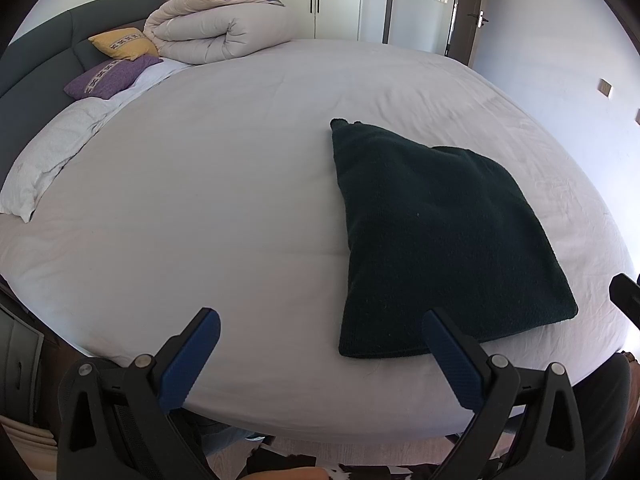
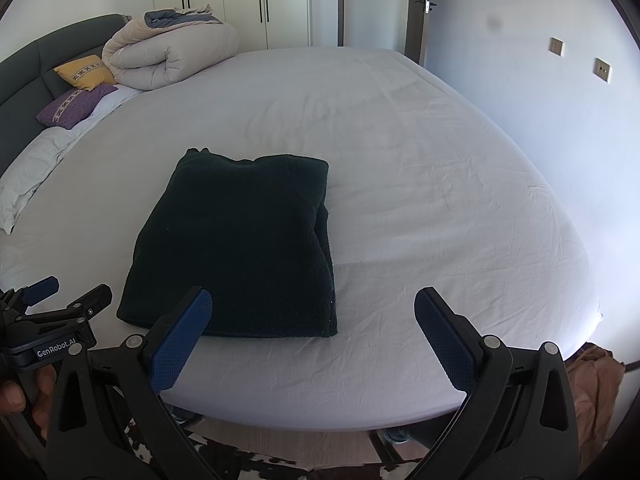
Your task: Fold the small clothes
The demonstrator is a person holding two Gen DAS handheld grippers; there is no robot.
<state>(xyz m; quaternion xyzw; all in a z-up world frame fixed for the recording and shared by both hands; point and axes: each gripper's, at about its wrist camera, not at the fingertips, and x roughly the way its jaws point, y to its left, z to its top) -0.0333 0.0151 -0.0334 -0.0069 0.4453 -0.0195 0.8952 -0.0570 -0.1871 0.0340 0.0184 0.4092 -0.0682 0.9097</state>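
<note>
Your folded dark garment hides its own layers: the fabric is so dark that the folds barely read, and only a small bump at its far corner and a seam down its right side stand out. In the left wrist view your right gripper is cut off at the frame edge, just a black tip. In the right wrist view your left gripper shows only in part at the lower left, with fingers of the hand on its handle. The garment lies flat on the white sheet of the bed, near the edge closest to you, touching neither gripper. Both grippers hover over that edge with blue pads spread wide apart and nothing between them; the right gripper's left pad overlaps the garment's near edge in view. Far back sit a rolled duvet, a yellow cushion, a purple cushion and a white pillow against the dark headboard, well apart from the garment. Wardrobe doors stand behind
</note>
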